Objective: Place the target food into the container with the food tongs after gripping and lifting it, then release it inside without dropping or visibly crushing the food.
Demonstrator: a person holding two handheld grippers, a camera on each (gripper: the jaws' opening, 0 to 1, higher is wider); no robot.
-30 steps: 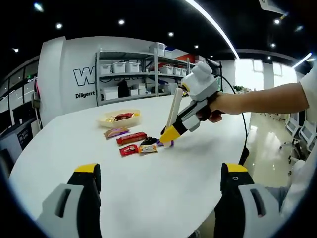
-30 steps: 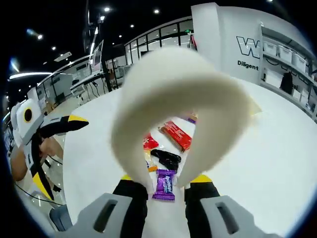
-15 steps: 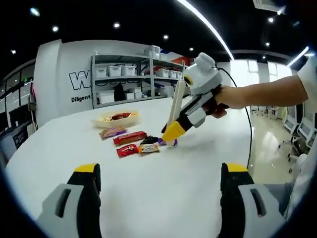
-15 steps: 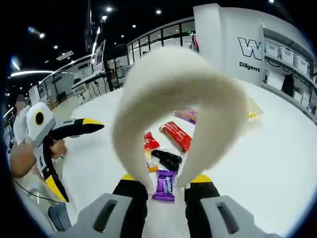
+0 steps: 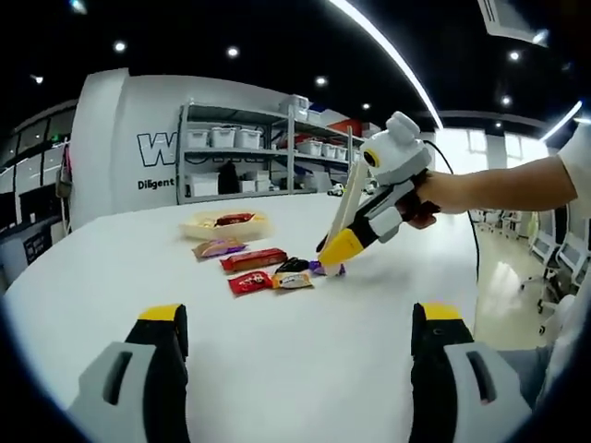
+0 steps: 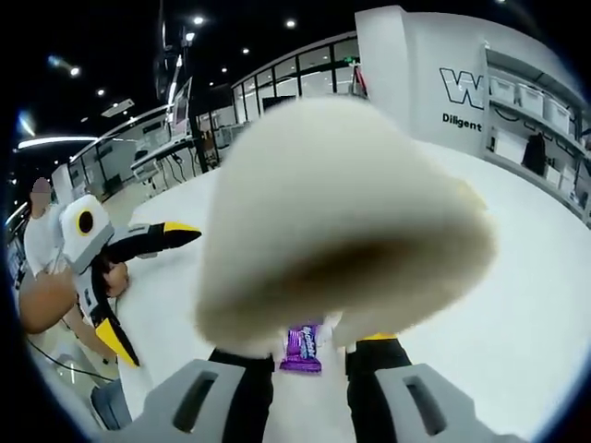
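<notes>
My right gripper (image 6: 307, 358) is shut on the arms of cream food tongs (image 6: 342, 231), whose loop looms large in the right gripper view. A small purple-wrapped candy (image 6: 300, 345) sits between the tong tips, right at the white table (image 6: 526, 305); I cannot tell whether it is lifted. In the left gripper view a hand holds that right gripper (image 5: 343, 245) with the tongs (image 5: 343, 208) slanting down to the purple candy (image 5: 331, 269). The pale yellow bowl (image 5: 199, 227) stands behind, with food in it. My left gripper (image 5: 301, 318) is open and holds nothing.
Other wrapped snacks lie left of the candy: a red bar (image 5: 254, 259), a small red pack (image 5: 249, 281), a black one (image 5: 294, 265), an orange one (image 5: 294, 280), a purple pack (image 5: 219, 246). Shelves (image 5: 249, 157) line the far wall. The left gripper (image 6: 148, 286) shows at the left.
The tongs' loop has tipped forward in the right gripper view and now hides the other snacks. The purple candy stays between the tips. The left gripper stays open.
</notes>
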